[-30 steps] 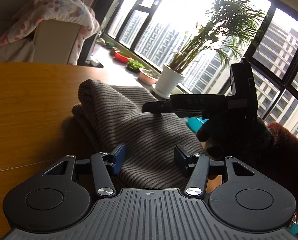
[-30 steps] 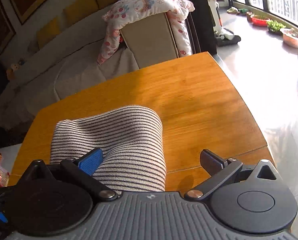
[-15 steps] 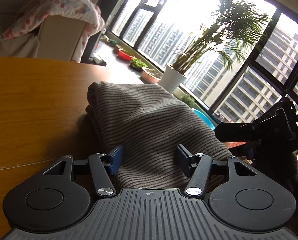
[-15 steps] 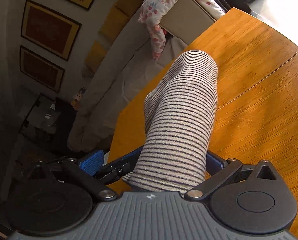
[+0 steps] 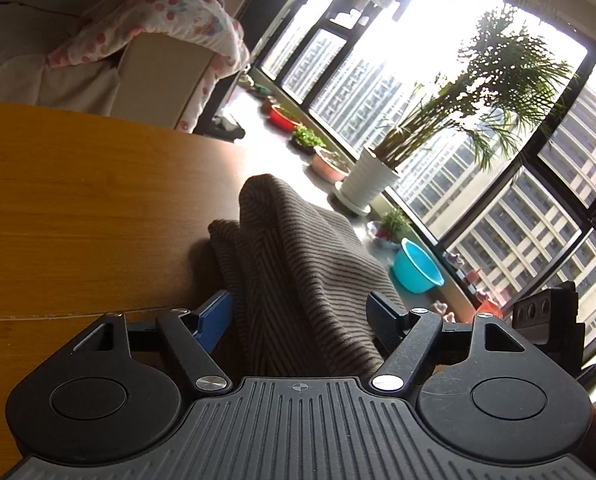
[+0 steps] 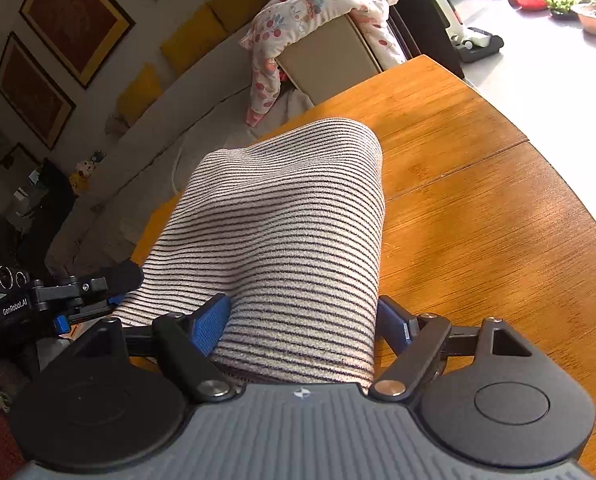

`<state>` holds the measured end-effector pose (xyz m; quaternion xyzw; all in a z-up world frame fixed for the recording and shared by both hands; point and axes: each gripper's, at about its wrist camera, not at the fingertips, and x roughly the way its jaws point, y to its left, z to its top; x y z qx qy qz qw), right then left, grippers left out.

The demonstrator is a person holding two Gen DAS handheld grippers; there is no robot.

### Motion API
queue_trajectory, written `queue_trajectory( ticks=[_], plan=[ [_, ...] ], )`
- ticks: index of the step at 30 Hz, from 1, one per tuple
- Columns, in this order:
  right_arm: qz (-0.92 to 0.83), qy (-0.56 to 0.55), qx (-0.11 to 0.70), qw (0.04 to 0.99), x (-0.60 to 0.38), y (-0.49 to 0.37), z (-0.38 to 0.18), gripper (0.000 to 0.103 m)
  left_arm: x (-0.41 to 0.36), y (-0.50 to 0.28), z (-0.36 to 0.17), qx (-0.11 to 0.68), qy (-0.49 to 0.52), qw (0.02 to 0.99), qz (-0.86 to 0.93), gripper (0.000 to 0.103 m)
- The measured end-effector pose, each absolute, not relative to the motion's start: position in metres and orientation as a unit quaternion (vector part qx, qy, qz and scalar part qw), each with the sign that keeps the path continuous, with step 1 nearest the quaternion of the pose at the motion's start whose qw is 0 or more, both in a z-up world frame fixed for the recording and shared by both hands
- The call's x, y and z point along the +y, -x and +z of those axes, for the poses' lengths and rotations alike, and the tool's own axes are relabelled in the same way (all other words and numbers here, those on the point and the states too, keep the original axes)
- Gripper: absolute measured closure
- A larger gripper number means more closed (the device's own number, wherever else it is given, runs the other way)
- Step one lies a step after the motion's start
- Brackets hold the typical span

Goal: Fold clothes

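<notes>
**A:** What is the left wrist camera showing?

**B:** The left gripper is reaching over a wooden table, its jaws standing partly apart with a bunched striped garment running between them. The blue left pad is sitting just beside the cloth; whether either pad is actually pressing it, I cannot tell. The garment is rising in a peaked fold ahead of the fingers and draping back toward the camera, its far end lying on the table near the edge. A potted palm and a blue basin are standing on the floor by the windows beyond. Part of the right gripper is showing at the right edge.

**A:** And the right wrist camera?

**B:** The right gripper is straddling the same garment, jaws partly open, one blue pad touching the cloth on the left and the other at its right edge. The fabric is arching up off the table in a rounded hump. The left gripper is meeting the garment's left side. A floral blanket is hanging over a sofa behind.
</notes>
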<state>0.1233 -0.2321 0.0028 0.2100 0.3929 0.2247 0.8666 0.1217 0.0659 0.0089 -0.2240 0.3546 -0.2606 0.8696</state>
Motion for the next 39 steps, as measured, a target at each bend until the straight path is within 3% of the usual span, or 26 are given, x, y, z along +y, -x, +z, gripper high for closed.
queue_trajectory(
  ticks=[4,8,9,11,15,18,20,22,25,32,34,39],
  plan=[
    [0.223,-0.177,0.383,0.879,-0.227,-0.119,0.009,0.024,0.056,-0.129,-0.003,0.385,0.239,0.850,-0.270,0.025],
    [0.217,-0.135,0.366,0.895,-0.226,-0.129,0.031,0.024,0.040,-0.127,-0.003,0.388,0.184,0.866,-0.258,0.031],
    [0.216,-0.135,0.361,0.897,-0.226,-0.139,0.036,0.023,0.037,-0.125,-0.003,0.385,0.167,0.871,-0.255,0.031],
    [0.214,-0.137,0.354,0.900,-0.226,-0.160,0.045,0.010,0.036,-0.122,-0.003,0.381,0.152,0.876,-0.253,0.031],
    [0.194,-0.205,0.402,0.871,-0.224,-0.224,0.029,0.008,0.037,-0.119,-0.006,0.379,0.149,0.877,-0.255,0.030],
    [0.215,-0.195,0.404,0.867,-0.202,-0.240,0.027,0.014,0.039,-0.120,-0.006,0.380,0.145,0.877,-0.258,0.030],
    [0.243,-0.107,0.349,0.899,-0.177,-0.222,0.042,0.028,0.039,-0.120,-0.006,0.379,0.132,0.879,-0.259,0.029],
    [0.269,-0.041,0.294,0.916,-0.159,-0.201,0.057,0.032,0.041,-0.120,-0.009,0.380,0.130,0.877,-0.262,0.026],
    [0.244,-0.024,0.296,0.923,-0.159,-0.201,0.055,0.039,0.044,-0.119,-0.012,0.381,0.137,0.875,-0.265,0.025],
    [0.186,-0.023,0.326,0.927,-0.180,-0.197,0.037,0.037,0.041,-0.115,-0.005,0.375,0.129,0.882,-0.255,0.025],
    [0.188,-0.025,0.320,0.928,-0.185,-0.185,0.040,0.037,0.042,-0.113,0.009,0.365,0.125,0.888,-0.251,0.033],
    [0.199,-0.006,0.306,0.931,-0.192,-0.151,0.043,0.029,0.045,-0.121,0.066,0.279,0.140,0.903,-0.294,0.034]
  ],
)
